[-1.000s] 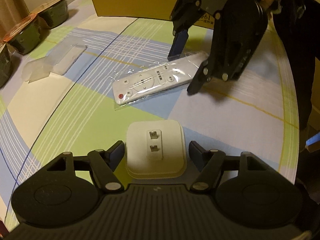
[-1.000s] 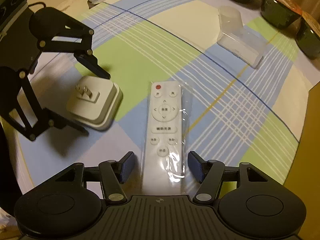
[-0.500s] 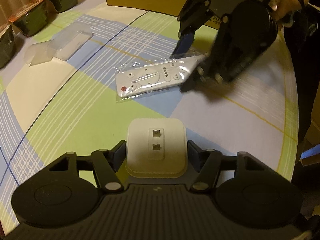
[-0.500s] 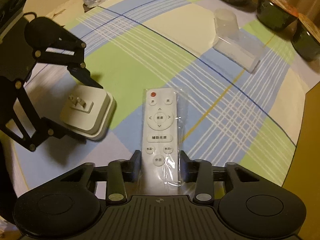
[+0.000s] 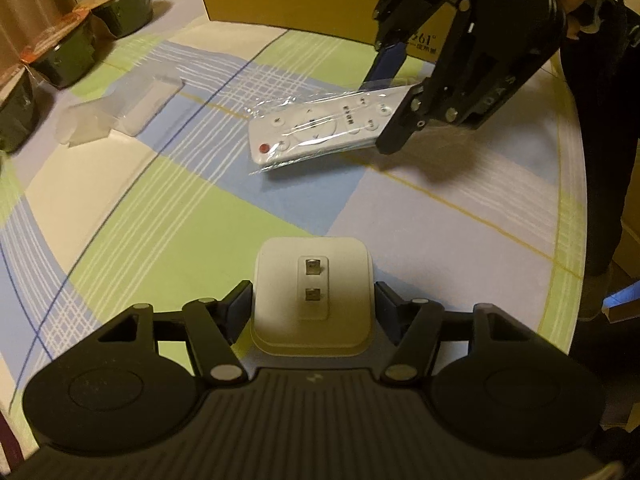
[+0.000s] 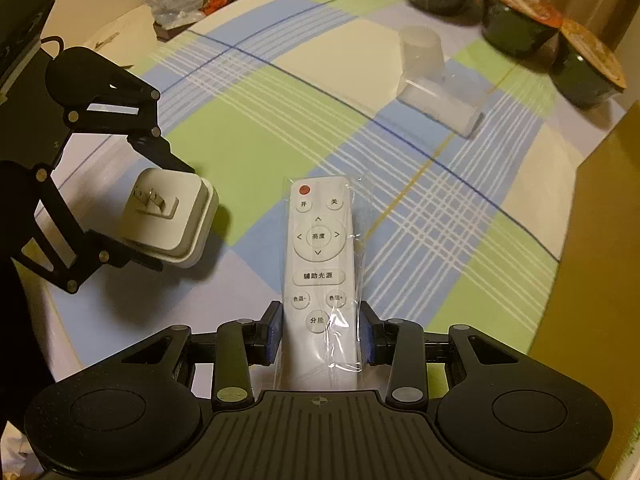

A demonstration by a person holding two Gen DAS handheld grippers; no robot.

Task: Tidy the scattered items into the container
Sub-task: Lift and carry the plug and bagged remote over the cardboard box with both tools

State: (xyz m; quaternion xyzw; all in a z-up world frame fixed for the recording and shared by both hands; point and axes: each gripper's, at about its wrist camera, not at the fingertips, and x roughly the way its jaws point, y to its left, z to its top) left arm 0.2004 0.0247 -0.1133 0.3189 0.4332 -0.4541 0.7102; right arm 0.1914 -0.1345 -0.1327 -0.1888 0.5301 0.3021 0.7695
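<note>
1. So we've got the right gripper (image 6: 319, 330) pinching the remote (image 6: 319, 248) at its tail end, lifted off the table (image 6: 248, 128); its plastic sleeve is probably slippery
2. Left gripper (image 5: 313, 305) squeezes the plug adapter (image 5: 311, 295) by its flat sides, seems light and rigid

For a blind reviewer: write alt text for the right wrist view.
The right gripper is clamped on the lower end of a white remote in clear plastic wrap, above a plaid tablecloth. To its left, the left gripper grips a white plug adapter; dark bowls sit at the far edge.
</note>
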